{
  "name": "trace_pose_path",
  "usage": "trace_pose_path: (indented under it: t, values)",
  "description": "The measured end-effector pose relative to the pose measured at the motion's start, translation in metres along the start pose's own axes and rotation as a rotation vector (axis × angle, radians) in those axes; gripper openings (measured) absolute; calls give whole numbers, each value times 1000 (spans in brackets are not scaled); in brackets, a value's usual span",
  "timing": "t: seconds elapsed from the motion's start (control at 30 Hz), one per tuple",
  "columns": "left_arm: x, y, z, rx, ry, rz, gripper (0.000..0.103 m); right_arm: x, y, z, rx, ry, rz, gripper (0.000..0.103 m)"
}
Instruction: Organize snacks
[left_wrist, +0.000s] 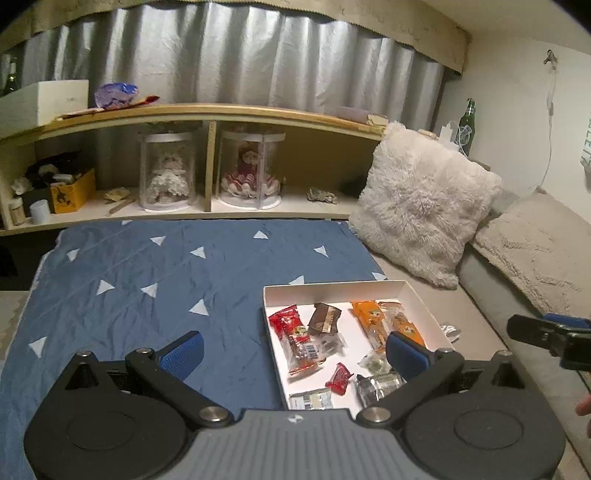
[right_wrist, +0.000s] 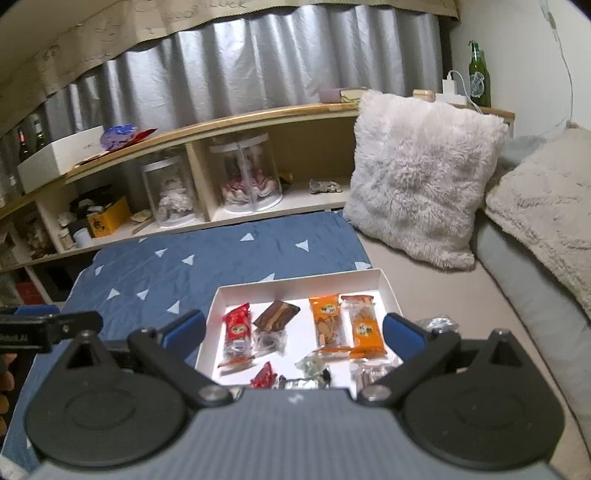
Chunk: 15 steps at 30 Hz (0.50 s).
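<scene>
Now, textures: crinkled foil and clear plastic snack wrappers; shaggy square pillow (right_wrist: 424, 177); creased blue sheet (left_wrist: 147, 280) with pale triangles.
Box: shallow white cardboard tray (right_wrist: 299, 281) at the sheet's right edge.
Contents: red pack (right_wrist: 236, 328), brown pack (right_wrist: 275, 315), two orange packs (right_wrist: 327, 321), small sweets.
Left gripper (left_wrist: 293, 349): released, blue pads spread, empty.
Right gripper (right_wrist: 293, 332): released, empty, above tray.

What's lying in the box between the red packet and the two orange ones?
A brown snack packet lies between the red packet and the orange packets in the white box; both wrist views show it.
</scene>
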<state>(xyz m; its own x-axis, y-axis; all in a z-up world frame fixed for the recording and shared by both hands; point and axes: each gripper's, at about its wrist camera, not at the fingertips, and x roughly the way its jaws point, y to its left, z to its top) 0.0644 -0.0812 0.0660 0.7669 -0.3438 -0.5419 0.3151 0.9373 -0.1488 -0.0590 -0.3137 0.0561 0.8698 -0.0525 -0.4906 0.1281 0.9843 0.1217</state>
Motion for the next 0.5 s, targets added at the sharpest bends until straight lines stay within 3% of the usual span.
trace_pose_path:
  t: [0.27,0.5]
  values:
    - [-35,-3,-29,53,-67,23,103,-37,8,-25,-26,-5,-6,103]
    - [-49,-11,-53,116,-75,59,103,-52,14,-54,-66,4,-46,103]
